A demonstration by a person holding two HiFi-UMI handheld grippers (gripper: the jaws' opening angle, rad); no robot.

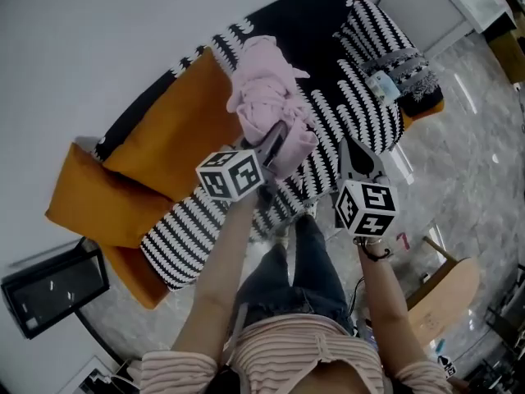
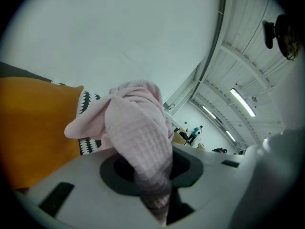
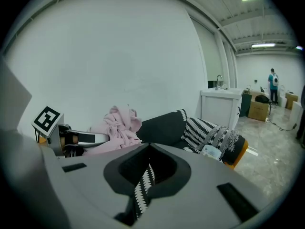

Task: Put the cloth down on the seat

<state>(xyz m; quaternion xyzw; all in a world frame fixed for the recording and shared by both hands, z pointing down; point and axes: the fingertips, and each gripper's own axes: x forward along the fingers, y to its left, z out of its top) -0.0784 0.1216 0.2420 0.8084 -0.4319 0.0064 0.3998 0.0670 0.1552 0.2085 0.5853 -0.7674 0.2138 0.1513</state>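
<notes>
Nearest, the right gripper sits over the front edge of the sofa. Its jaws are a little apart with nothing between them, and only the striped cover shows through the gap. Just to its left and slightly farther out, the left gripper is clamped on the pink cloth. A narrow tail of fabric is pinched between the jaws, and the rest bunches up in a loose heap beyond the tips.

The cloth is therefore carried by the left hand alone, on the far side of that gripper and over the middle of the seat. The seat lies below and beyond the jaws, and I cannot tell whether the heap touches it yet. The sofa's long axis runs from near left to far right. An orange cushion takes up the left part, and the striped stretch to the right of the cloth looks free. Judging by this, the left gripper needs to lower the cloth and let go, and the right has little to do.
</notes>
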